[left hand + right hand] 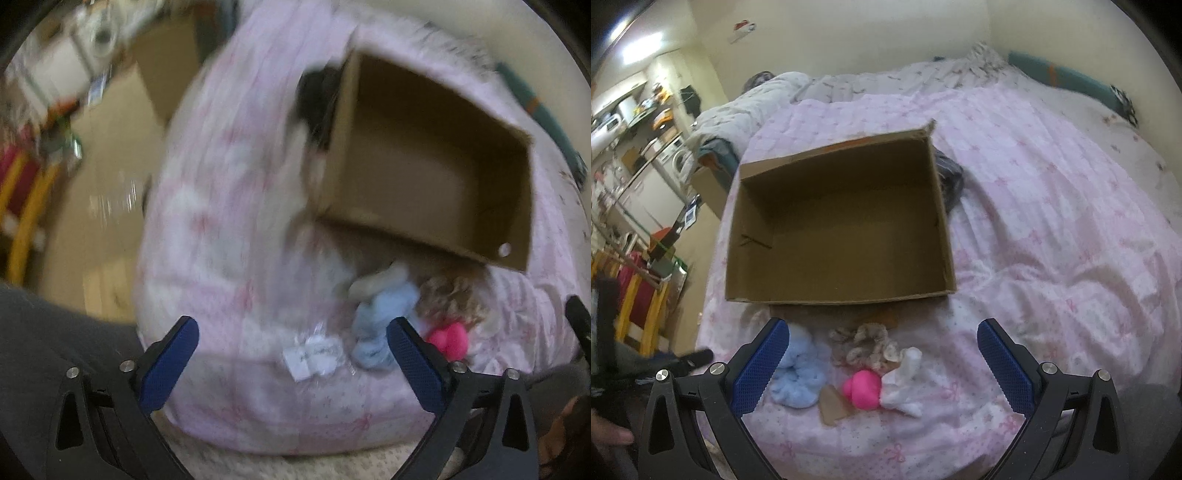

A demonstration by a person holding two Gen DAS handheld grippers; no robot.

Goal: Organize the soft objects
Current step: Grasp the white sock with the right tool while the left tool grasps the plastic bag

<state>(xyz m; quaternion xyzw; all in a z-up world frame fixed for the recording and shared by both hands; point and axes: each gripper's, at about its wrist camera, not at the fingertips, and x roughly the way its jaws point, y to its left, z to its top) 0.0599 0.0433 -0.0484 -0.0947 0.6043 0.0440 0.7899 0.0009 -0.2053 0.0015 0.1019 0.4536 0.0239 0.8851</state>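
Holding both tongs over the bed (1052,192), nothing clamped in either. Right tongs (882,363): blue pads wide apart, empty. Left tongs (291,363): likewise spread, empty; that view is smeared by motion blur.

Cardboard box (838,221) sits on the pink bow-print quilt, open top, plain brown inside, nothing in it. One flap lies flat on the quilt at its near edge.

Soft things lie in a loose cluster just in front of the box, on the quilt, between my right tongs' fingers in view:
- light blue fluffy scrunchie (799,376), plush, ring-shaped, at the left, partly behind the left pad.
- beige-brown curly scrunchie (864,345), frilly, nearest the box flap.
- bright pink rounded piece (862,391), smooth, glossy-looking, touching a white soft item (905,384) at its right.
- small tan cardboard scrap (833,406) just beside the pink piece.

Left view shows the same blue scrunchie (380,325), the pink piece (448,338), and a small clear wrapper (314,356) with a white label on the quilt.
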